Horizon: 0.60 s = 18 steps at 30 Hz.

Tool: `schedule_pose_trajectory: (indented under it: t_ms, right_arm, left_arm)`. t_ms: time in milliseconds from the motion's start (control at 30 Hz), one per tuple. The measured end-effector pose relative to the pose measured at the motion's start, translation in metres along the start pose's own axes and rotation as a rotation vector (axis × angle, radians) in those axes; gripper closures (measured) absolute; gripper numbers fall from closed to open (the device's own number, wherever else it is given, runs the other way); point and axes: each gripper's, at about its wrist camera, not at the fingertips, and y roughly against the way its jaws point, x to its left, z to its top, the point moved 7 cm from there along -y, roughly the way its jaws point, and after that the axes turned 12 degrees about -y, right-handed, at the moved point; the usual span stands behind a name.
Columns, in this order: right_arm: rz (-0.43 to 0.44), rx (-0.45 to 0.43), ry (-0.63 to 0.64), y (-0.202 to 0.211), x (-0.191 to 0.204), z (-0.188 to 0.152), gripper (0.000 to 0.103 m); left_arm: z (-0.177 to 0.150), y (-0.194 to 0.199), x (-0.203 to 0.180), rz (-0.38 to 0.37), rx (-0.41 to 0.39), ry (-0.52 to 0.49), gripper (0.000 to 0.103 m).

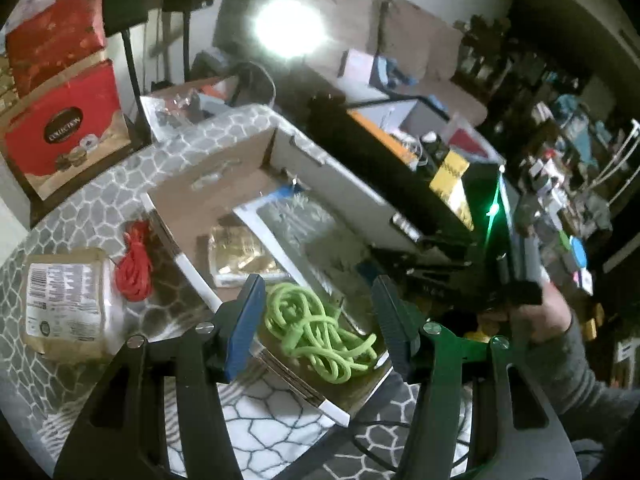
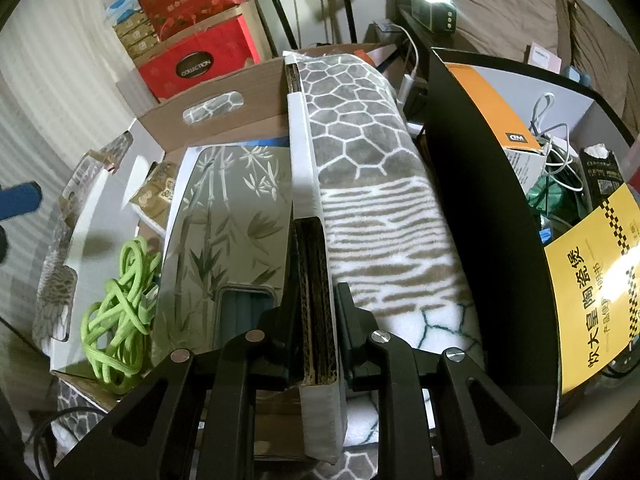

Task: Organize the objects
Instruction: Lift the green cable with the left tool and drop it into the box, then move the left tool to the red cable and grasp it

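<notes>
While the right gripper clamped the cardboard box wall, the left gripper hung half-open, empty, over the green cord; releasing the wall risked tipping the box.

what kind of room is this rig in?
Most likely a cluttered bedroom or living room at home: brown bedding behind, stacked red gift boxes, a patterned fleece blanket as work surface.
</notes>
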Motion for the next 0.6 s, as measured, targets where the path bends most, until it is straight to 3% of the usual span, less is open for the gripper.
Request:
schedule_pose_trajectory:
  t_ms: [100, 300, 433, 500, 600]
  right_arm:
    - [0.0, 0.001, -0.001, 0.0, 0.0, 0.0, 0.084]
    - [-0.001, 0.003, 0.003, 0.0, 0.0, -0.001, 0.084]
    - [-0.002, 0.003, 0.003, 0.0, 0.001, -0.001, 0.084]
    - [-0.002, 0.004, 0.004, 0.0, 0.001, -0.001, 0.084]
    - [-0.001, 0.004, 0.003, 0.0, 0.001, -0.001, 0.084]
  left_arm:
    - [-0.009, -0.016, -0.006, 0.034, 0.054, -0.034, 0.05]
    - [-0.023, -0.036, 0.0, 0.186, 0.136, -0.106, 0.051]
    - [-0.016, -0.016, 0.02, 0.13, 0.068, -0.009, 0.05]
    - [-0.009, 0.002, 0.04, 0.122, 0.016, 0.057, 0.039]
    - [-0.003, 0.02, 0.071, 0.143, -0.031, 0.137, 0.032]
